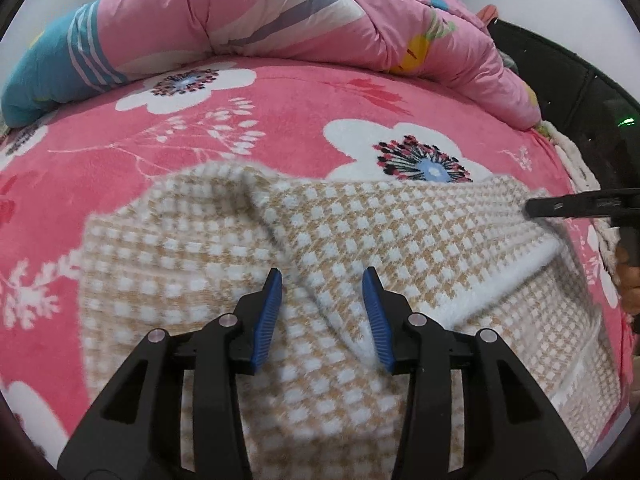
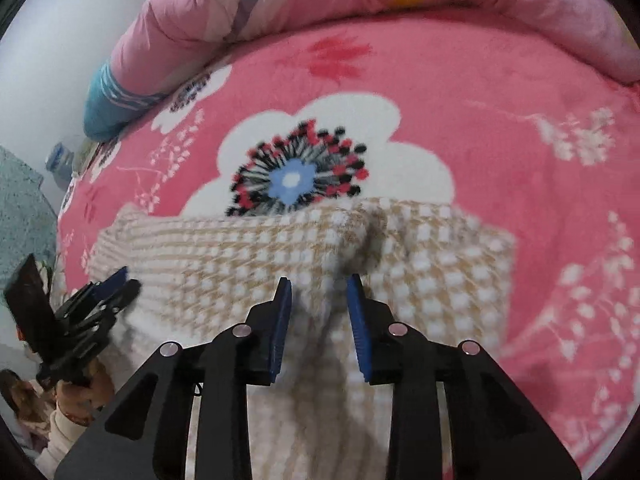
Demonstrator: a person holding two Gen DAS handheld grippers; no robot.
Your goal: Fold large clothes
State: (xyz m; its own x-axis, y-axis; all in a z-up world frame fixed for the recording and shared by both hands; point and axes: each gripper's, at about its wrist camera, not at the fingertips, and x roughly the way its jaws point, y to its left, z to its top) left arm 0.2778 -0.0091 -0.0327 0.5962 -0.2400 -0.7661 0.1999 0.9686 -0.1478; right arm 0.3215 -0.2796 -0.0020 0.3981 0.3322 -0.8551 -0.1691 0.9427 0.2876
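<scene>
A beige and white checked knit garment [image 1: 192, 264] lies partly folded on a pink flowered blanket [image 1: 280, 120]. A folded flap with a white hem [image 1: 516, 272] crosses it to the right. My left gripper [image 1: 322, 276] is open just above the garment's middle, a ridge of cloth between its blue pads. My right gripper [image 2: 319, 280] is open over the garment [image 2: 248, 264], a raised fold between its pads. The right gripper also shows at the right edge of the left wrist view [image 1: 532, 208]; the left gripper shows at the left of the right wrist view [image 2: 124, 276].
A rolled pink quilt [image 1: 280, 12] with a teal end [image 1: 56, 76] lies along the far side of the bed. A dark bed frame [image 1: 580, 92] runs along the right. A person's hand [image 2: 80, 396] holds the left gripper.
</scene>
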